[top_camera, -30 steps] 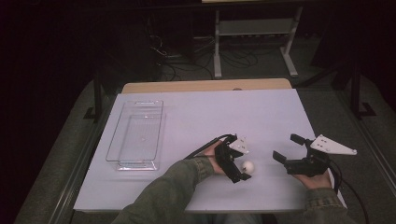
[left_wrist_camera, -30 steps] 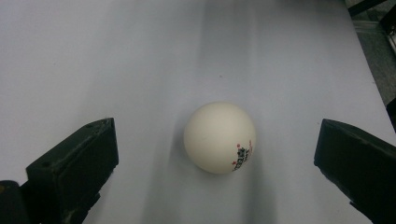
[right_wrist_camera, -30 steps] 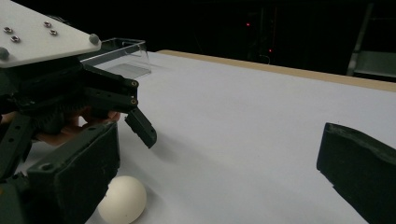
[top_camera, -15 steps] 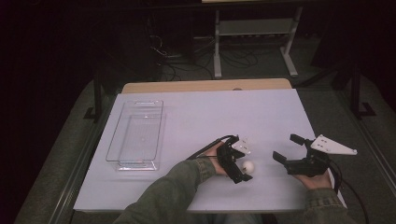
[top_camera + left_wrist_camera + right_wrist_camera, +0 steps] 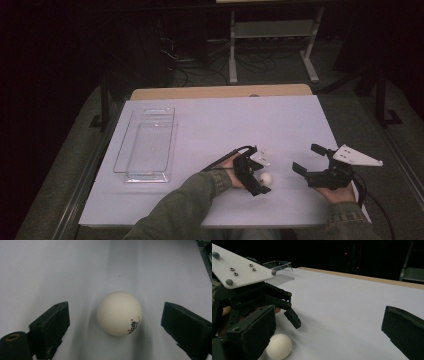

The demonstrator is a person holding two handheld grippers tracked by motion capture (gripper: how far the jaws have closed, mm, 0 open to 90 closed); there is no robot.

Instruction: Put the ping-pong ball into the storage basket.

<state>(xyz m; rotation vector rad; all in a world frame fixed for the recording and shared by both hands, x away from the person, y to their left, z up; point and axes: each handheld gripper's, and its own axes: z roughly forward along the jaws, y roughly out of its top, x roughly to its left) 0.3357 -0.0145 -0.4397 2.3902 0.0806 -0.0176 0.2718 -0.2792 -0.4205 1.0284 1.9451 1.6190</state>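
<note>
Clear tray (image 5: 145, 145) on the bench (image 5: 225, 125)
It lies left of centre; a metal stand (image 5: 270, 35) sits behind.

The ball (image 5: 267, 178) lies on the table (image 5: 225, 125), right of the tray (image 5: 145, 145).

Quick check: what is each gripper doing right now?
Left gripper: open, jaws just closing in around the white plastic ball, pads not touching it yet.
Right gripper: open, holding nothing.
</note>
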